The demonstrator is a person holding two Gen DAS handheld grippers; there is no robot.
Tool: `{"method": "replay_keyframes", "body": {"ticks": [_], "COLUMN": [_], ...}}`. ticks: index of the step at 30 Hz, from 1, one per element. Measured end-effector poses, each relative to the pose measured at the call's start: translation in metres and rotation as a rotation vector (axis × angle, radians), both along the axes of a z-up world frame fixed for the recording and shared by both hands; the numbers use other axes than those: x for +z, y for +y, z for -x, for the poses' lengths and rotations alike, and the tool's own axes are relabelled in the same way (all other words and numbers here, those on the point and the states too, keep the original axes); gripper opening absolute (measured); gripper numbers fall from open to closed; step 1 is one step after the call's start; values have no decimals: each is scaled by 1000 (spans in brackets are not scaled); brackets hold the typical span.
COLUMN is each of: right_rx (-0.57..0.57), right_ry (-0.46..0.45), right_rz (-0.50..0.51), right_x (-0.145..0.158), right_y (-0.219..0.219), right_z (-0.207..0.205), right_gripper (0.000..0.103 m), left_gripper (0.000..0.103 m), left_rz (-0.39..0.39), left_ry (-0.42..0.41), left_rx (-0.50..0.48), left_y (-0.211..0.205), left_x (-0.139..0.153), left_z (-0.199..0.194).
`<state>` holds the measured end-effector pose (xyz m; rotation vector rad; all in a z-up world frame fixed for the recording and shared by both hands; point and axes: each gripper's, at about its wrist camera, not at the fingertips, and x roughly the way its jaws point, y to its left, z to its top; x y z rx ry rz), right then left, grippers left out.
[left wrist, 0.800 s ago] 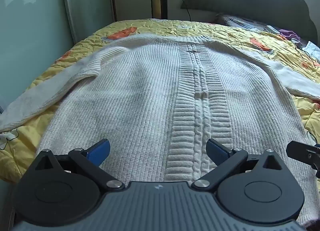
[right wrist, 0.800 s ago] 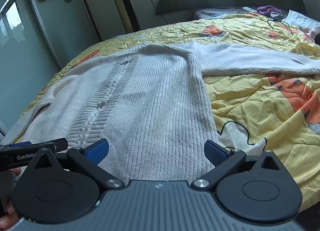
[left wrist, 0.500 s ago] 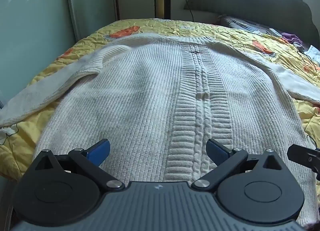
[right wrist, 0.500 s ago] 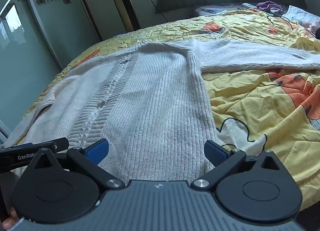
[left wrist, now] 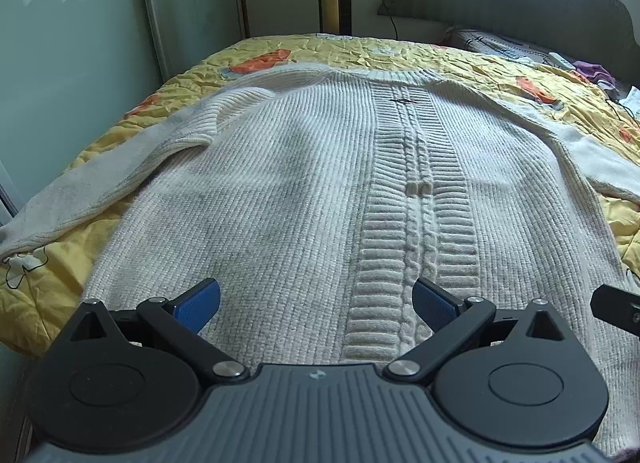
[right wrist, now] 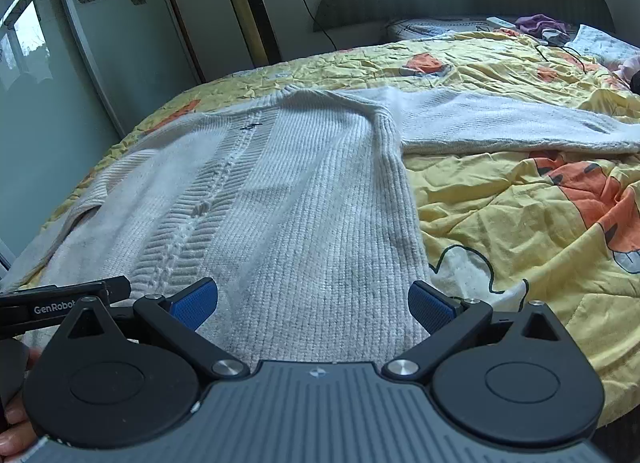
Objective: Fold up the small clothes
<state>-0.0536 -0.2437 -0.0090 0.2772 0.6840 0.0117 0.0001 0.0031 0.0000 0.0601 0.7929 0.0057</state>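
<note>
Cream knit sweater (left wrist: 304,199) lies flat, face up, on yellow quilt (right wrist: 520,231), hem nearest both claws. Left claw (left wrist: 316,305) spread wide over hem, nothing between pads. Right claw (right wrist: 312,303) equally wide, empty, over right hem corner. Risk: thick knit bunches, claw pinches quilt too (loose, crinkly). Count: one sweater, two sleeves outstretched, two claws.

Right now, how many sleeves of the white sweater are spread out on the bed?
2: the left sleeve reaches toward the bed's wall-side edge; the right sleeve lies straight out across the yellow quilt.
</note>
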Motion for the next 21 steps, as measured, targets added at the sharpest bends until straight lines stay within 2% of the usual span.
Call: {"method": "replay_keyframes", "body": {"ticks": [21], "right_rx": [27], "right_ry": [-4], "right_rz": [-15], "right_x": [-3], "right_y": [0], "right_z": [0], "right_gripper": [103], "left_gripper": [103], "left_rz": [-7], "left_ry": [-21], "left_rx": [-4], "left_y": [-1], "left_x": [2], "left_z": [2]}}
